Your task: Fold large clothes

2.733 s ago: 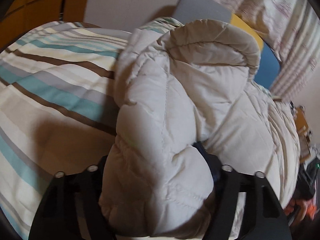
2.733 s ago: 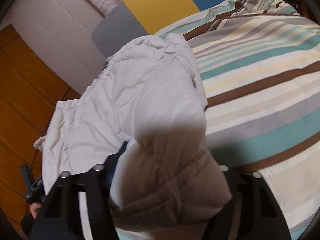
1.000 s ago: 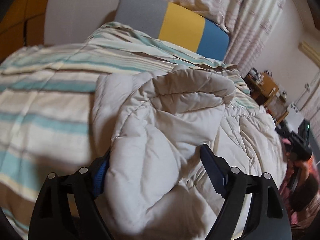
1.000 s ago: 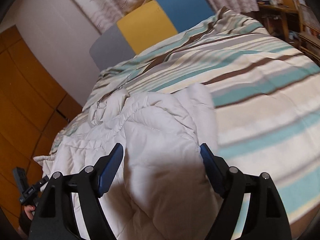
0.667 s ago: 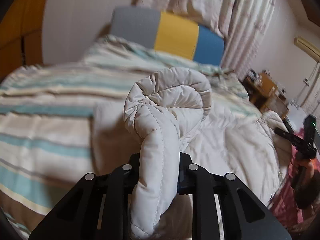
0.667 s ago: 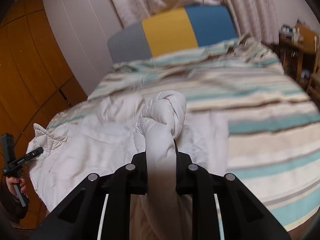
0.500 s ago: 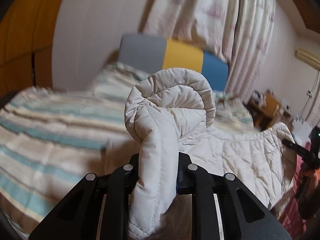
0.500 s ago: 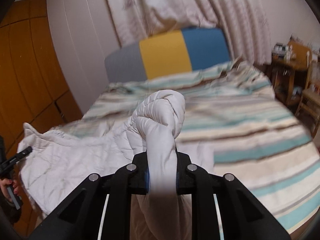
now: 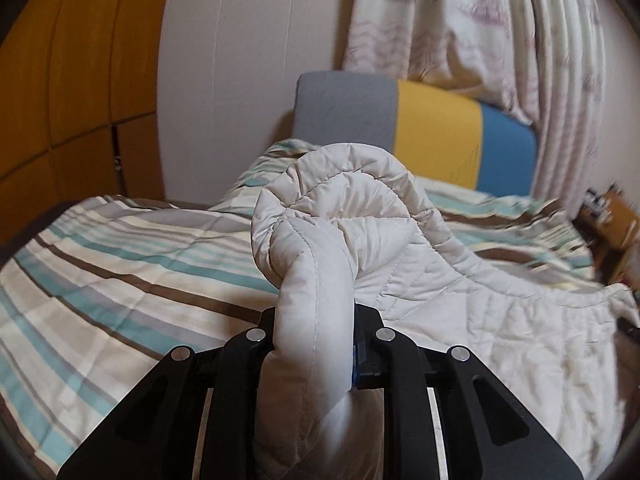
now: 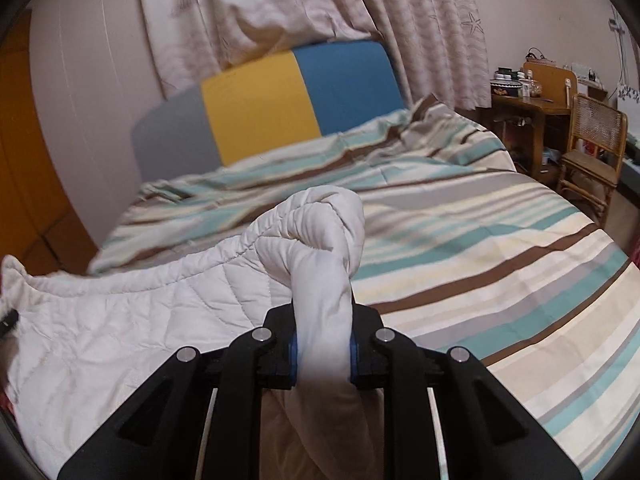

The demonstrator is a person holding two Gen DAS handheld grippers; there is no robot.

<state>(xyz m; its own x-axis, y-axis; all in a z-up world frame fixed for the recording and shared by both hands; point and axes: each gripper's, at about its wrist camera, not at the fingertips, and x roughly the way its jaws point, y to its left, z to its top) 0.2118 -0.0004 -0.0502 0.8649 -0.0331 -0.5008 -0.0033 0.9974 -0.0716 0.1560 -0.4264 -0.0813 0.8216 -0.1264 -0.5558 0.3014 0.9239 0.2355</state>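
Note:
A cream quilted padded jacket (image 9: 472,320) hangs lifted over the striped bed. My left gripper (image 9: 316,348) is shut on a bunched roll of its edge, which curls up above the jaws. In the right wrist view the same jacket (image 10: 132,320) stretches away to the left, and my right gripper (image 10: 322,352) is shut on another bunched part of its edge. Between the two grips the fabric is pulled into a sagging sheet. The lower part of the jacket drops out of sight under both grippers.
The bed carries a duvet (image 10: 500,248) striped in teal, brown and cream, with a headboard (image 10: 280,104) in grey, yellow and blue. Curtains (image 9: 480,28) hang behind it. A wooden desk (image 10: 528,108) and a cane chair (image 10: 592,148) stand at the right. Wooden wardrobe doors (image 9: 68,80) are at the left.
Both grippers went from open around the jacket lying on the bed to shut on bunches of it. Both then rose and tilted up, lifting the jacket off the duvet.

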